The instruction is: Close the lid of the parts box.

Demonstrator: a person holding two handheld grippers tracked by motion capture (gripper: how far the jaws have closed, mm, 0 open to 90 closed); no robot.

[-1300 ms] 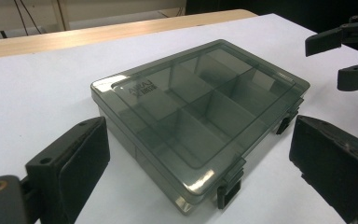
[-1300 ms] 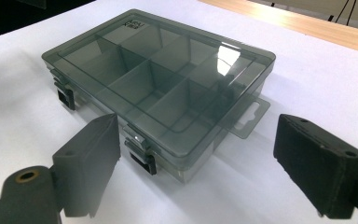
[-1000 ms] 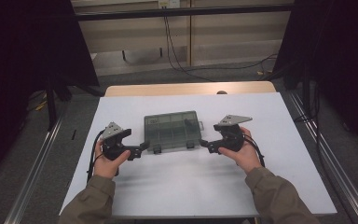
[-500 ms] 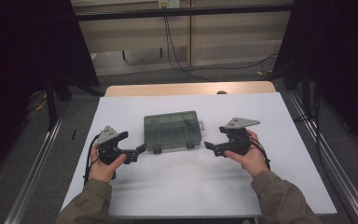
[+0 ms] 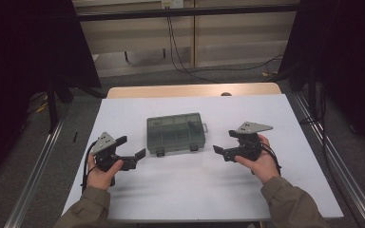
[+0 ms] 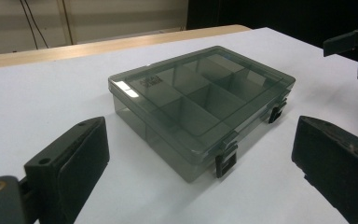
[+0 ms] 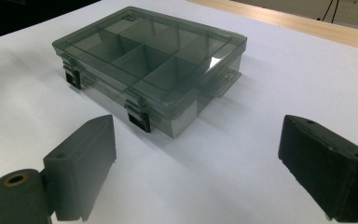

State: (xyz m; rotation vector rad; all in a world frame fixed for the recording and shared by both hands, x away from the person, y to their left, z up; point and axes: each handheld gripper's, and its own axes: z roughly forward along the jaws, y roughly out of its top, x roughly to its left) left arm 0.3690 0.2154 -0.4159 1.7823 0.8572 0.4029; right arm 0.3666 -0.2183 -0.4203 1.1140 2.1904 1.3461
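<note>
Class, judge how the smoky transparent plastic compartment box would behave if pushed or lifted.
The smoky transparent plastic compartment box looks rigid and probably light, since its compartments appear empty. Flat and low, it should slide on the smooth white table, not tip.

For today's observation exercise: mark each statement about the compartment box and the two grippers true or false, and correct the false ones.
1. The compartment box has its lid closed. True.
2. The left gripper clamps the box. False: it is open and apart from it.
3. The right gripper is open. True.
4. The box stands on bare wood. False: it rests on the white table.
5. Two black latches sit on the box's front. True.
</note>
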